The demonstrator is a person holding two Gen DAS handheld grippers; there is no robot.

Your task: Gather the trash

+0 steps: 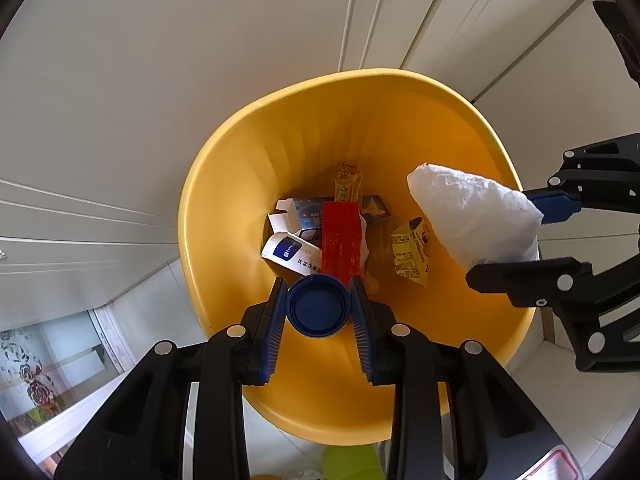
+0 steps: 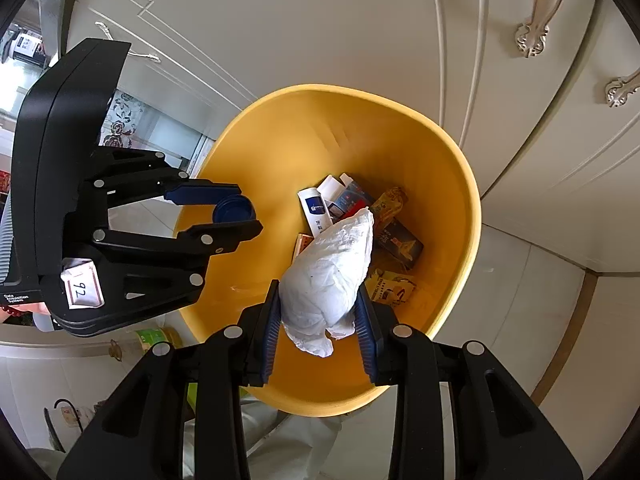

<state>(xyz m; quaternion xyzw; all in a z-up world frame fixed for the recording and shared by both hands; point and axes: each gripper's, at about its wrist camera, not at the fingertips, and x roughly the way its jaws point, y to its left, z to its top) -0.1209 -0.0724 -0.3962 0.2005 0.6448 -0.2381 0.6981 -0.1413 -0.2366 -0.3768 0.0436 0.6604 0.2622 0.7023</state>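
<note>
White cabinet doors (image 1: pixel 200 80) stand close behind a yellow bin (image 1: pixel 224 184), whose wide mouth lies open under both grippers. Over its near rim, the left gripper (image 1: pixel 318 306) has its jaws clamped narrow on a blue cap (image 1: pixel 318 305); beside it the right gripper (image 2: pixel 318 308) pinches a crumpled white tissue (image 2: pixel 328 276). Boxes and wrappers (image 1: pixel 340 232) litter the bottom.

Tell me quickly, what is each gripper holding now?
Left gripper: closed on the blue cap.
Right gripper: closed on the crumpled white tissue.
</note>
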